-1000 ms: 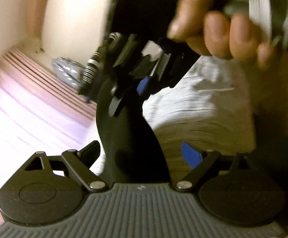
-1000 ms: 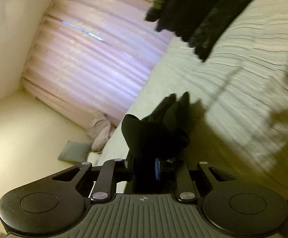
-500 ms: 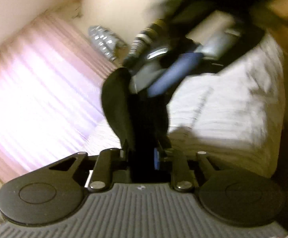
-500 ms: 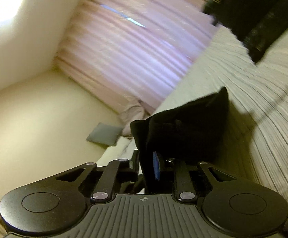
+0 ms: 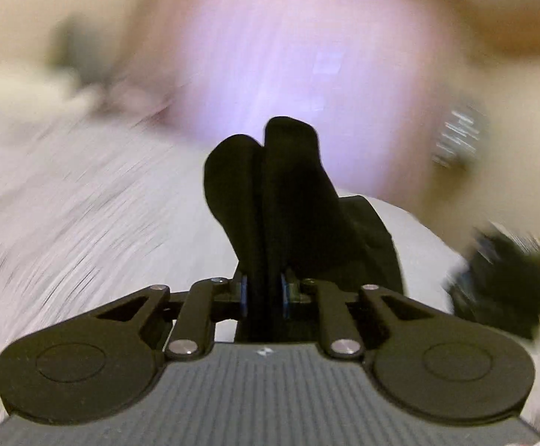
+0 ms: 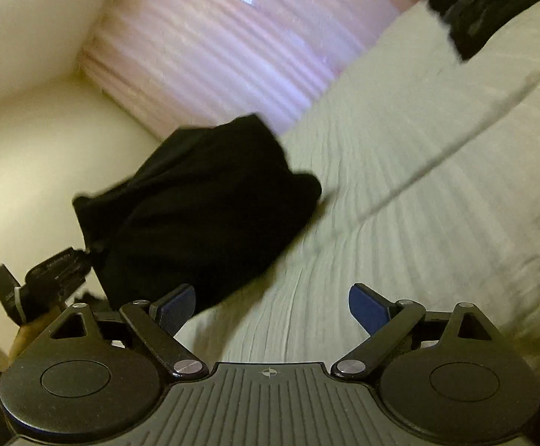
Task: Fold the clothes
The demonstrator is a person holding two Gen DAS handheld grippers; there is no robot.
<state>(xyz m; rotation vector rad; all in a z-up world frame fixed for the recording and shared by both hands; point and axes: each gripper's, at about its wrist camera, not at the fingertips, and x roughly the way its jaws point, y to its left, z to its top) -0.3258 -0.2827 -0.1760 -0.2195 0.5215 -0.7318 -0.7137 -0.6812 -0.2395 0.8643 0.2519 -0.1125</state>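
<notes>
A black garment stands up between the blue pads of my left gripper, whose jaws are closing tight on a fold of it above the striped bed cover. The right wrist view shows the same black garment bunched and hanging just over the bed, its left corner held by the left gripper. My right gripper has its jaws opening wide. Nothing lies between its pads, and the cloth hangs just beyond its left fingertip.
The pale striped bed cover stretches away to the right. Another dark garment lies at its far top right. A pink curtain hangs behind the bed, with cream walls at the left. A blurred dark shape sits at the right edge of the left wrist view.
The left gripper shut on the black garment, rolled upright and swung away with it. The right gripper let go of the cloth and now stands open beside it.
</notes>
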